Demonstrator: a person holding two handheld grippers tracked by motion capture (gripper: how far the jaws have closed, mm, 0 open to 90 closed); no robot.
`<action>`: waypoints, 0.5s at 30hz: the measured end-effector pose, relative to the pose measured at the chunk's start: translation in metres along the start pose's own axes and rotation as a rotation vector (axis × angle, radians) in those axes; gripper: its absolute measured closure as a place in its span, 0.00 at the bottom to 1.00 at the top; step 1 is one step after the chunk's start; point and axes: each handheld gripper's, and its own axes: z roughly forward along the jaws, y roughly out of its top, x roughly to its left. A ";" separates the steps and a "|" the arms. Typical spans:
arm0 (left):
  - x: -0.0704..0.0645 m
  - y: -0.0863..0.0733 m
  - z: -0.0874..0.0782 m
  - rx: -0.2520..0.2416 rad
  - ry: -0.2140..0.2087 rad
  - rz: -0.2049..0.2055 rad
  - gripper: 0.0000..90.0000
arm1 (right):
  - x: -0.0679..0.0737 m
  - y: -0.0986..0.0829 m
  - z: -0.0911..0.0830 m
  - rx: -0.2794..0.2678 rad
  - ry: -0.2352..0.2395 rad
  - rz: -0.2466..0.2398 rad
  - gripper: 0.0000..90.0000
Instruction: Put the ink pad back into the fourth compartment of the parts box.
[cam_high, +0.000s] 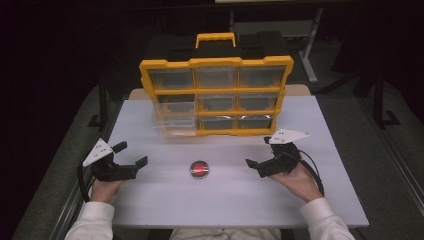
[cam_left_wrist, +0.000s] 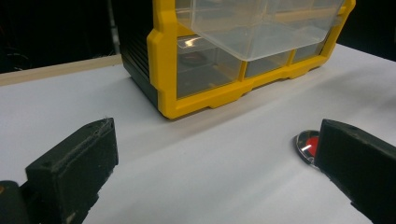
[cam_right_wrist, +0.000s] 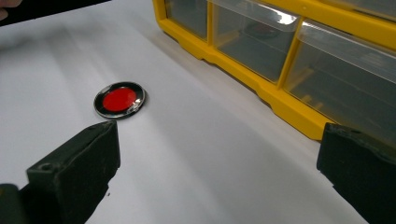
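Red disc (cam_high: 199, 169) flat on counter (cam_high: 150, 200) between my spread left fingers (cam_high: 135, 163) and spread right fingers (cam_high: 251, 163); pinch rim low, squarely.

— That disc (cam_right_wrist: 120, 100) between the two claws: glossy red face, shiny metal rim?

— Looks so. The counter (cam_high: 225, 200) under it is matt white and smooth. Beyond the claws, the organizer (cam_high: 216, 96) is glossy yellow plastic with clear plastic drawers (cam_left_wrist: 254, 23).

— The left claw (cam_high: 131, 154) itself?

— Matt black, slightly rough.
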 end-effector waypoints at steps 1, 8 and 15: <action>0.000 0.000 0.000 0.001 0.002 0.001 0.00 | 0.001 0.001 0.001 0.003 0.001 -0.001 0.00; 0.000 0.000 0.000 0.000 0.007 -0.002 0.00 | 0.006 0.007 0.010 0.019 0.026 -0.017 0.00; 0.000 0.000 0.000 -0.003 0.009 -0.005 0.00 | 0.013 0.014 0.020 0.031 0.055 -0.024 0.00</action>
